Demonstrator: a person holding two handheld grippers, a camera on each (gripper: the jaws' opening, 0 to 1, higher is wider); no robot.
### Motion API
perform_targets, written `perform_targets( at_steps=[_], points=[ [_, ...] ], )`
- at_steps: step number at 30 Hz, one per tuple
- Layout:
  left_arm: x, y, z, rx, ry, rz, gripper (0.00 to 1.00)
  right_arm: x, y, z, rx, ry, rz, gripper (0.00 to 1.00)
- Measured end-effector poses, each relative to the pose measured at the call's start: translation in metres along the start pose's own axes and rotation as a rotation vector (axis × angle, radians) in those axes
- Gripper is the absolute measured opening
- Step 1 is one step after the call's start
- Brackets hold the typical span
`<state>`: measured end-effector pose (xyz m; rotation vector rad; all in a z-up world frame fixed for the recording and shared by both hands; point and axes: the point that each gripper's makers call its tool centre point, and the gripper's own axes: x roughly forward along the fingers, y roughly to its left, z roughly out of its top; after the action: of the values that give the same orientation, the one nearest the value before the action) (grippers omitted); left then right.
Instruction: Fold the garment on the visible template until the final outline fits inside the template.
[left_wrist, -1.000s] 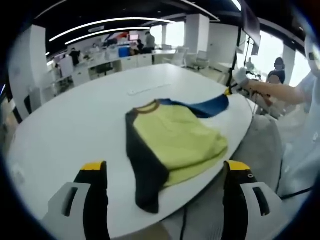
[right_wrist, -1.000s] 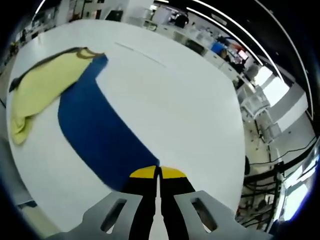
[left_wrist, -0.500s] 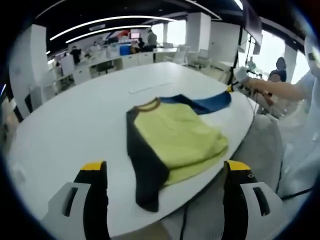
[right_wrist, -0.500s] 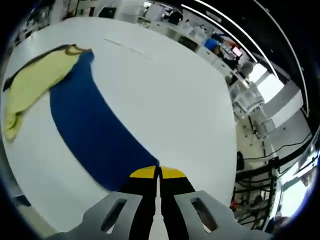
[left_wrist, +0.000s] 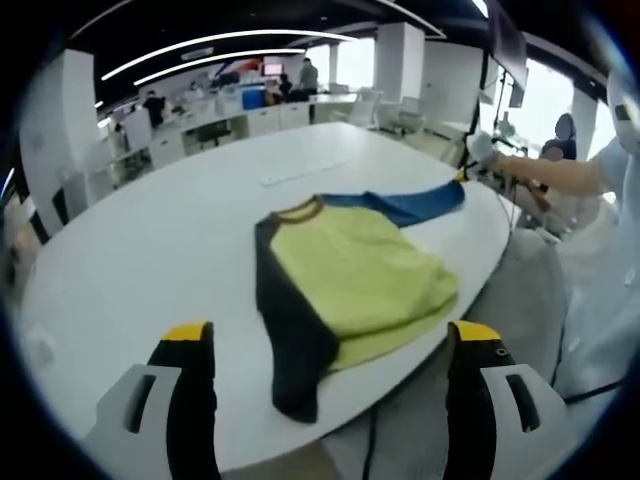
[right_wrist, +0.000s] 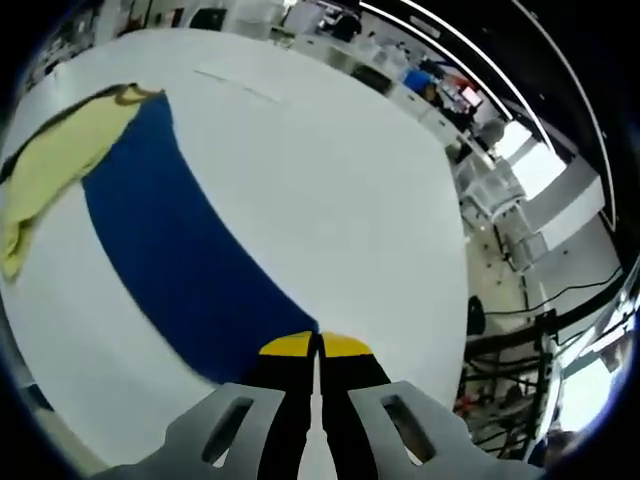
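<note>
A yellow-green shirt (left_wrist: 350, 275) with a brown collar lies on the white oval table (left_wrist: 150, 240), near its front edge. Its dark sleeve (left_wrist: 290, 340) points toward me. The blue sleeve (left_wrist: 405, 205) stretches out to the right, off the body, and my right gripper (left_wrist: 462, 178) pinches its end. In the right gripper view that gripper (right_wrist: 318, 345) is shut on the cuff of the blue sleeve (right_wrist: 170, 240), and the yellow body (right_wrist: 60, 165) lies at far left. My left gripper (left_wrist: 332, 335) stands open in front of the shirt, apart from it.
A faint line mark (left_wrist: 300, 177) lies on the table beyond the collar, also visible as a line mark (right_wrist: 235, 85) in the right gripper view. The person's gloved hand (left_wrist: 485, 150) and sleeve are at right. A grey chair back (left_wrist: 525, 290) stands beside the table edge. Office desks stand behind.
The right gripper has drawn the blue sleeve further out from the shirt body, so it lies longer and straighter. The left gripper has stayed put, open.
</note>
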<state>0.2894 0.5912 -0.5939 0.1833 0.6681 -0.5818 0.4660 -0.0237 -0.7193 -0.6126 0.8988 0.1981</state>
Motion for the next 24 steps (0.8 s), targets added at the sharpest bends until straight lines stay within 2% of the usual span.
perform_targets(
  at_steps=[9, 13, 24],
  points=[
    [-0.003, 0.003, 0.001, -0.001, 0.013, 0.022, 0.93, 0.014, 0.007, -0.018, 0.082, 0.031, 0.018, 0.02],
    [0.001, 0.001, -0.004, -0.006, 0.034, 0.016, 0.93, 0.02, 0.008, -0.024, 0.07, 0.051, 0.021, 0.02],
    [-0.001, -0.001, -0.002, -0.032, 0.017, 0.019, 0.94, 0.034, 0.006, -0.036, 0.074, 0.082, 0.033, 0.02]
  ],
)
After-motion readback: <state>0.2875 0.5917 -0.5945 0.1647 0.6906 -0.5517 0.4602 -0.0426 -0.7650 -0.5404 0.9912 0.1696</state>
